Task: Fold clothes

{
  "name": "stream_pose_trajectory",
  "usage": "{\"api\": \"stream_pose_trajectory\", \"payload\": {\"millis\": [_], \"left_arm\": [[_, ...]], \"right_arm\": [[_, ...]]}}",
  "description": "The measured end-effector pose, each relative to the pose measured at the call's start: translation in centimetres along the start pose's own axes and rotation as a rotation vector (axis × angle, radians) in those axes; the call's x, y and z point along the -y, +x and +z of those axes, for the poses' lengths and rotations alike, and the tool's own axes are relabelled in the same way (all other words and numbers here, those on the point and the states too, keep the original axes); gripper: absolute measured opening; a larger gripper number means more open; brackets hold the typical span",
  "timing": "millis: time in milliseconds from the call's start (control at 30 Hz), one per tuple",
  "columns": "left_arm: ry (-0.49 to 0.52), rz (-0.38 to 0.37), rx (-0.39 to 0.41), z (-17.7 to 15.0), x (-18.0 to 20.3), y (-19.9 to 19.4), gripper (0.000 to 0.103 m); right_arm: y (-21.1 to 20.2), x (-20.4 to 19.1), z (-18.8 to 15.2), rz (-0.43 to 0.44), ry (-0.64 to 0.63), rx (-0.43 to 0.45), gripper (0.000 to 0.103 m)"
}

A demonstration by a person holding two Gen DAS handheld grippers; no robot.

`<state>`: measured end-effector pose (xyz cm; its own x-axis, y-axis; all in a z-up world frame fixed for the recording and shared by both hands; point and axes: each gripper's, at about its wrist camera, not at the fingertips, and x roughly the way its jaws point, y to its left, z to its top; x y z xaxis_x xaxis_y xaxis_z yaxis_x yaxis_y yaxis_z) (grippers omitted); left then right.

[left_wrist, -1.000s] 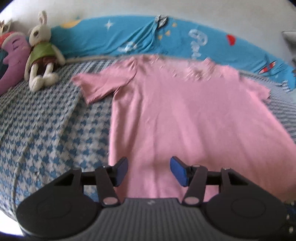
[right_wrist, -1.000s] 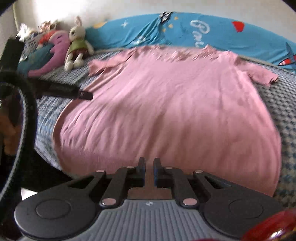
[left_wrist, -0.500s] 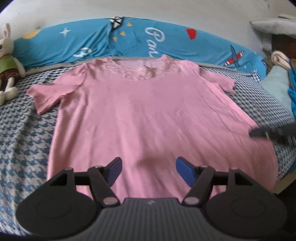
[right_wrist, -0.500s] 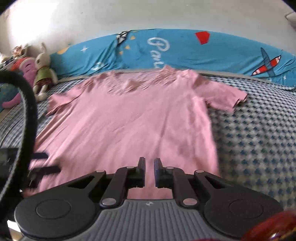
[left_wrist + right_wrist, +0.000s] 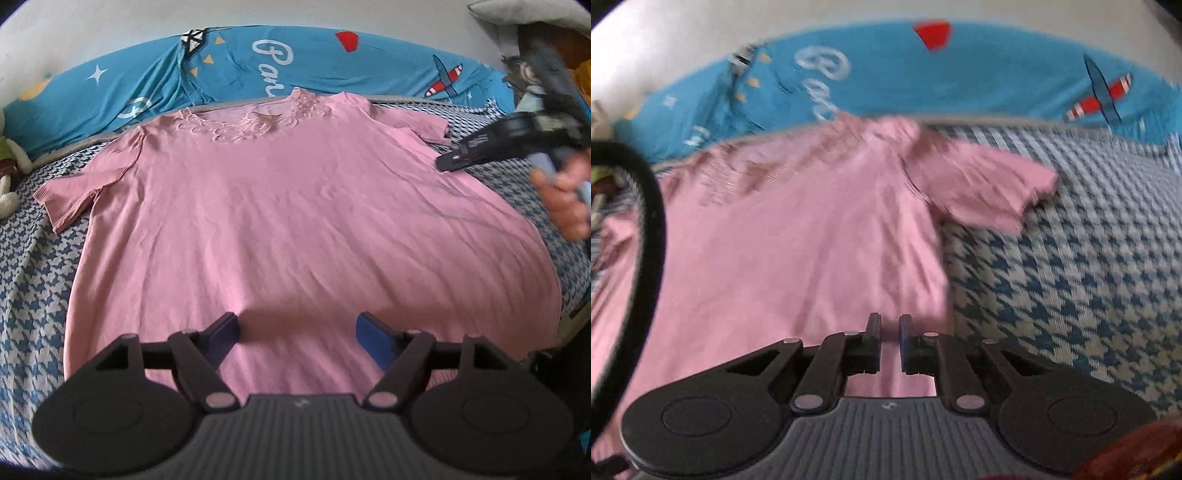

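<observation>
- Left hand-held gripper (image 5: 297, 338) hovers over the hem of the pink short-sleeved knit top (image 5: 295, 221), its blue-padded jaws opening wide with nothing clamped between them.
- Right hand-held gripper (image 5: 889, 341) has its jaws drawn almost together, gripping nothing, above the top's right side edge.
- Left wrist view alone shows the whole top spread flat, lace neckline far, on the blue-and-white houndstooth bed cover (image 5: 33, 280), plus a hand (image 5: 565, 199) holding the right hand-held gripper beside the right sleeve.
- Right wrist view, blurred, shows that sleeve (image 5: 990, 188) lying on the cover.
- Both views show the blue cartoon-print pillow (image 5: 229, 74) behind the top.
</observation>
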<state>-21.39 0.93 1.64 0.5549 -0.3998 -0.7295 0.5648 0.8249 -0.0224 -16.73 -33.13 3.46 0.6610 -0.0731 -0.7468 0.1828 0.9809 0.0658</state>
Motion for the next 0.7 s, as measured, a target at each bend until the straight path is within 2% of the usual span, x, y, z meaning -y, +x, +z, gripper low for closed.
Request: {"api": "stream_pose_trajectory", "payload": {"millis": [133, 267, 433, 567, 700], "left_arm": [[0.003, 0.001, -0.004, -0.6, 0.3, -0.4, 0.074], [0.014, 0.001, -0.013, -1.2, 0.6, -0.7, 0.076], [0.018, -0.010, -0.026, -2.0, 0.8, -1.3, 0.078], [0.016, -0.025, -0.023, -2.3, 0.7, -1.8, 0.078], [-0.003, -0.071, 0.024, -2.2, 0.3, -2.8, 0.077]], "right_arm": [[0.7, 1.2, 0.6, -0.066, 0.027, 0.017, 0.000], [0.9, 2.0, 0.9, -0.084, 0.045, 0.023, 0.000], [0.0, 1.7, 1.0, -0.219, 0.015, 0.074, 0.000], [-1.7, 2.3, 1.2, -0.127, 0.061, 0.098, 0.000], [-3.1, 0.1, 0.6, 0.005, -0.011, 0.097, 0.001]]}}
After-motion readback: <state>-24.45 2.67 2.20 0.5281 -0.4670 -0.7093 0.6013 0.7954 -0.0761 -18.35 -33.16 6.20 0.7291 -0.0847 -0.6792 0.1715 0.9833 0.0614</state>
